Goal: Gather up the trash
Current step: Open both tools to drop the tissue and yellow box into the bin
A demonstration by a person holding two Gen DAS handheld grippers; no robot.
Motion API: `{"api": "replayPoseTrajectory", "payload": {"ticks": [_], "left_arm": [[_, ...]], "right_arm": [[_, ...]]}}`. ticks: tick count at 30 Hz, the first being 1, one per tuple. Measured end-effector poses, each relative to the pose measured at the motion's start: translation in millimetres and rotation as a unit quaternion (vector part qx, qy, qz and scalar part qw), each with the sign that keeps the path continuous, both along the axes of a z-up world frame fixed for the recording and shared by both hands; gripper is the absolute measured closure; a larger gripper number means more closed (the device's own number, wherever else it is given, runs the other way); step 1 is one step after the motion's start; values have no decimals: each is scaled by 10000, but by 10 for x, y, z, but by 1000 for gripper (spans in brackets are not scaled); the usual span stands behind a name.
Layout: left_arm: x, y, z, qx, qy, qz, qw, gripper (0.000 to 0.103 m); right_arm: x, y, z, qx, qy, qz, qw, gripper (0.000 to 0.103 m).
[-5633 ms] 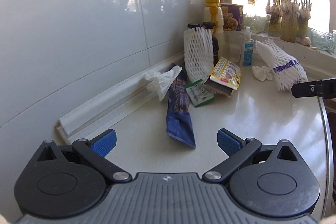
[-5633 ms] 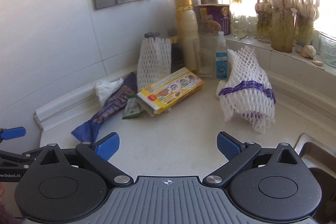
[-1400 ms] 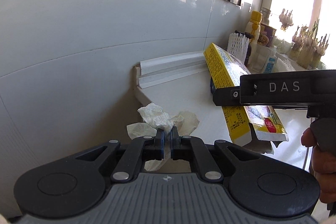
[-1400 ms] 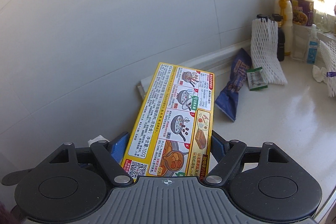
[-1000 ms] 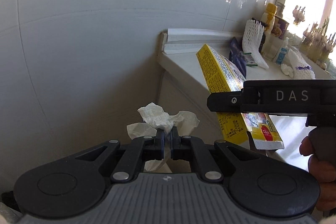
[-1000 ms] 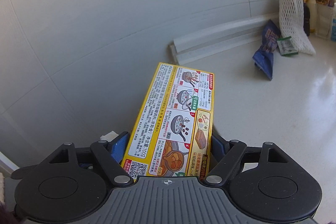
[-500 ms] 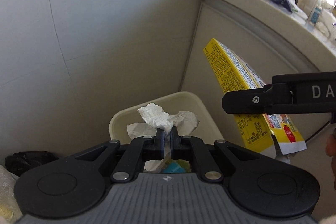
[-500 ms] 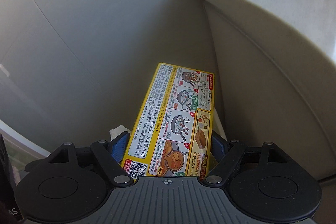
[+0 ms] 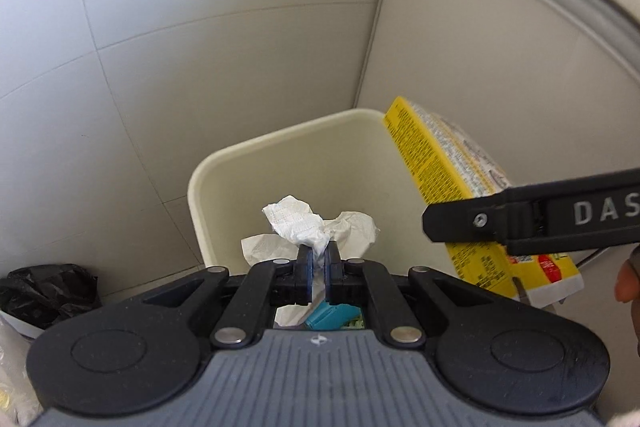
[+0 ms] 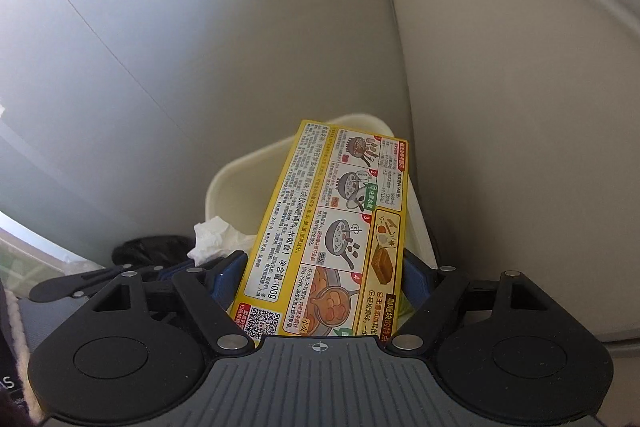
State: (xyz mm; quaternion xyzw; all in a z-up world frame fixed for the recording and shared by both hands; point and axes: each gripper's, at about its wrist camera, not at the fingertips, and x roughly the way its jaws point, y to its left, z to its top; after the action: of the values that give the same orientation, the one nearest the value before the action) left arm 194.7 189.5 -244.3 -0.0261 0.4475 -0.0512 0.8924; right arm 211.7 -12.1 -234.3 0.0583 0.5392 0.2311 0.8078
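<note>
The left gripper (image 9: pixel 318 269) is clenched on one crumpled white tissue (image 9: pixel 304 225), which bunches up above its two blue pads (image 9: pixel 305 273) at the centre of the left wrist view. Directly beyond and below it stands one cream plastic trash bin (image 9: pixel 224 167), open, with a teal scrap (image 9: pixel 330 315) visible inside near the lower middle of the frame. The right gripper (image 10: pixel 320 279) grasps one yellow curry-roux box (image 10: pixel 332 227) across its width, its printed cooking pictures facing the camera; the box tilts up toward the centre of the right wrist view, over the bin's rim (image 10: pixel 240 167). In the left wrist view that same box (image 9: pixel 436 163) sits at right, above the bin's right edge. One black bag (image 9: pixel 44 287) lies at lower left, beside the bin, against the tiled wall (image 9: pixel 180 27).
</note>
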Motion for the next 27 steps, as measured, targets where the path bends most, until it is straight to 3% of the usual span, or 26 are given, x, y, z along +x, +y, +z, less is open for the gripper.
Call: {"api": "replayPoseTrajectory", "payload": {"ticks": [9,20,22,25,27], "left_arm": [[120,-63,-310,362,43,-294,9989,98],[254,6,-542,444,394,-296,9978,98],[419,-124,-554,472,425,-316,9975,97],[456,-134,-556,463,453,-350,9973,92],[468,-149,-549,509,445,-355,9971,81]], "right_arm": [[308,267,-457,-314,405,93,9986,22],[395,549,-581,-440,480,470,9968,22],[408,603,-572,-479,432,574,9963,23],[431,641,-571,-472,434,638,9959,22],[458,650,-560,-409,478,587,9963,18]]}}
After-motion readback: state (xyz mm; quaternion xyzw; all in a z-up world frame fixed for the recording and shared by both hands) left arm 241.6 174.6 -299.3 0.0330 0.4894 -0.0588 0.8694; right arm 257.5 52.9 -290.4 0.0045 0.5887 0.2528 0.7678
